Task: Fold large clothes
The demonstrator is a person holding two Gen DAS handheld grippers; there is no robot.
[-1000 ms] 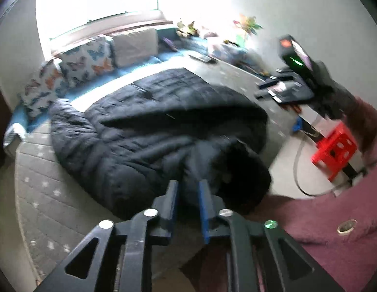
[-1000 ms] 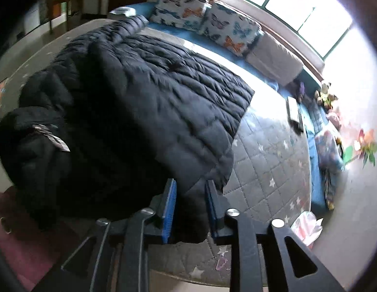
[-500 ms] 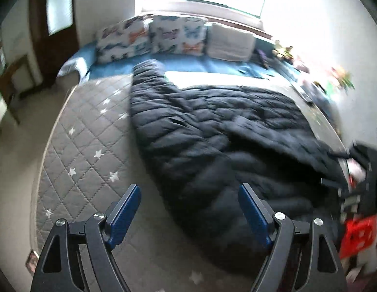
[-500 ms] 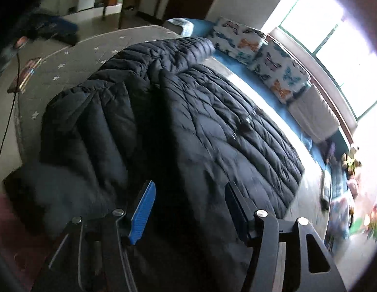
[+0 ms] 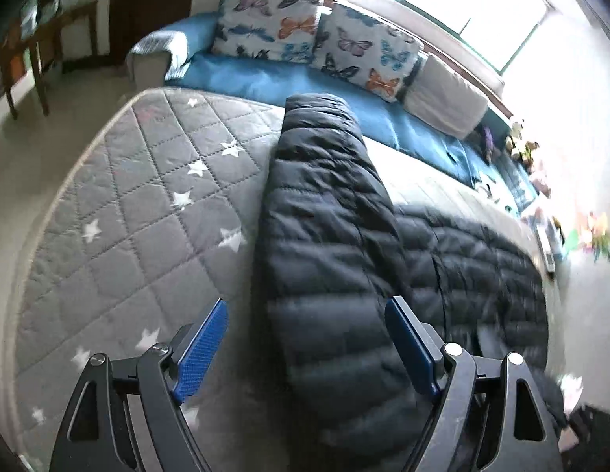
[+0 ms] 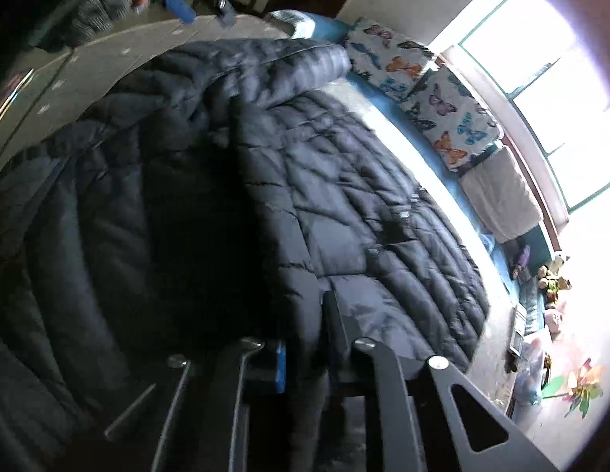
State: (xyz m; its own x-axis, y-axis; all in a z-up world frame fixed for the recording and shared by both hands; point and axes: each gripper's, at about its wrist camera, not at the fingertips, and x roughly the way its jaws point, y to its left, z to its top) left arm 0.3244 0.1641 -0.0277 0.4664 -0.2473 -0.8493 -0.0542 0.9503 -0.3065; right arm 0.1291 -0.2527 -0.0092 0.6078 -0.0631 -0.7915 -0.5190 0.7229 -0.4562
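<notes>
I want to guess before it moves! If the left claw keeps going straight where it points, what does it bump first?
Probably the sleeve of the black puffy coat. It lies between the open left claw fingers; depth is unclear.

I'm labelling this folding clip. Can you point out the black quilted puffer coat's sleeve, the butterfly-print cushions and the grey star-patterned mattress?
Black quilted puffer coat's sleeve (image 5: 324,212): left wrist view, middle of the outstretched sleeve.
Butterfly-print cushions (image 5: 364,55): left wrist view, face of the right-hand cushion.
Grey star-patterned mattress (image 5: 147,212): left wrist view, bare quilted top.
</notes>
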